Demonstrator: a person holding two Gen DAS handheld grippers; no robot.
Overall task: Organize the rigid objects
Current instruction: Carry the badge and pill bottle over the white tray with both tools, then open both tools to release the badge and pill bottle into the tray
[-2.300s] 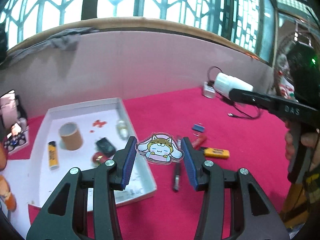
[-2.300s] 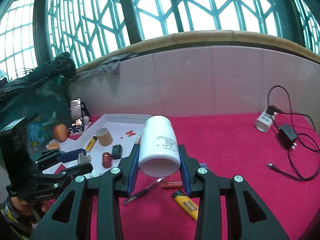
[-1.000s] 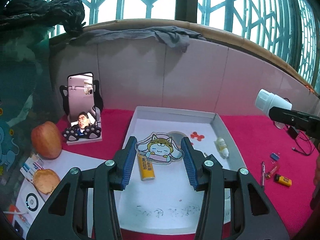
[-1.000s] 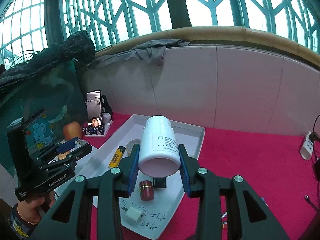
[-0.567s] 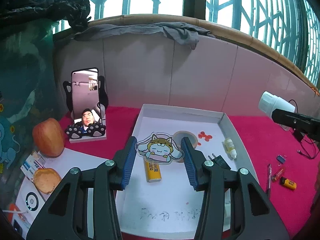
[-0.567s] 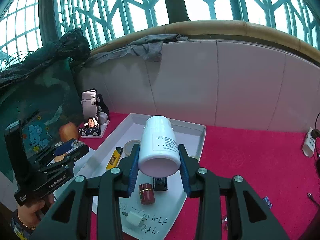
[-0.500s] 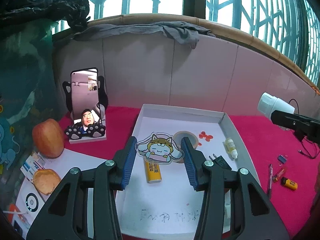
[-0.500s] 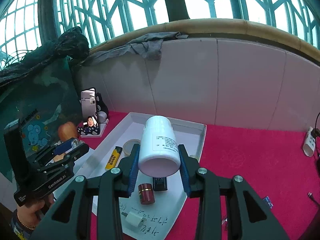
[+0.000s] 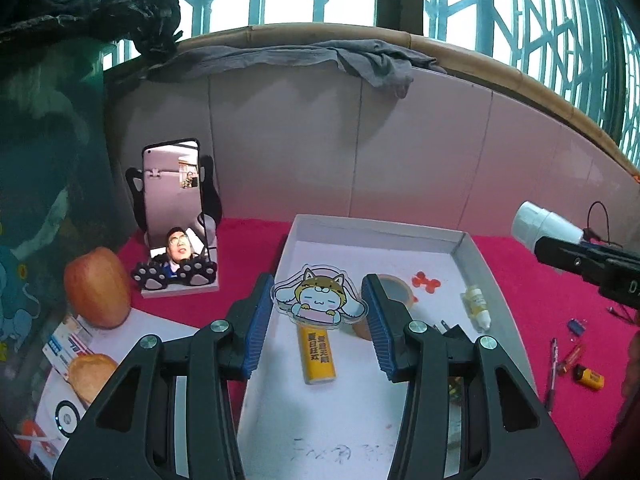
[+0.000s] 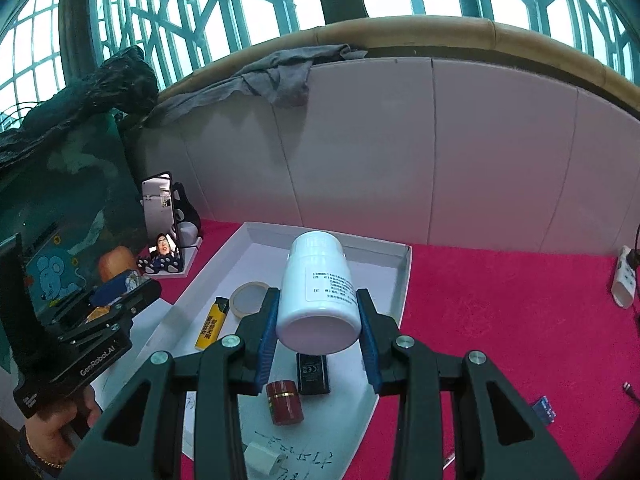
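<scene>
Up over the shallow white cardboard tray (image 9: pixel 466 236), on the pink-red cloth (image 9: pixel 532 280): the left gripper (image 9: pixel 318 312), squeezed shut on a flat clear plastic cartoon dog-hat charm (image 9: pixel 319 300). Seen under it, inside the tray: a yellow lighter (image 9: pixel 319 354), a brown tape roll (image 9: pixel 394 286), a red bone-shaped piece (image 9: pixel 426 280), a small dropper bottle (image 9: pixel 475 306).

Seen only from the left camera: a pen (image 9: pixel 551 372), a red lighter (image 9: pixel 571 356) and another yellow lighter (image 9: pixel 590 376) out on the cloth.

Held over the same tray (image 10: pixel 404 280) too: the right gripper (image 10: pixel 318 330), clamped on a white plastic pill bottle (image 10: pixel 318 300). Shown only there: a dark red little jar (image 10: pixel 284 402), a black charger block (image 10: pixel 313 372), a white plug cube (image 10: pixel 262 458). Off to the left in both views: a phone on a paw stand (image 9: pixel 174 200), a red apple (image 9: pixel 96 292).
</scene>
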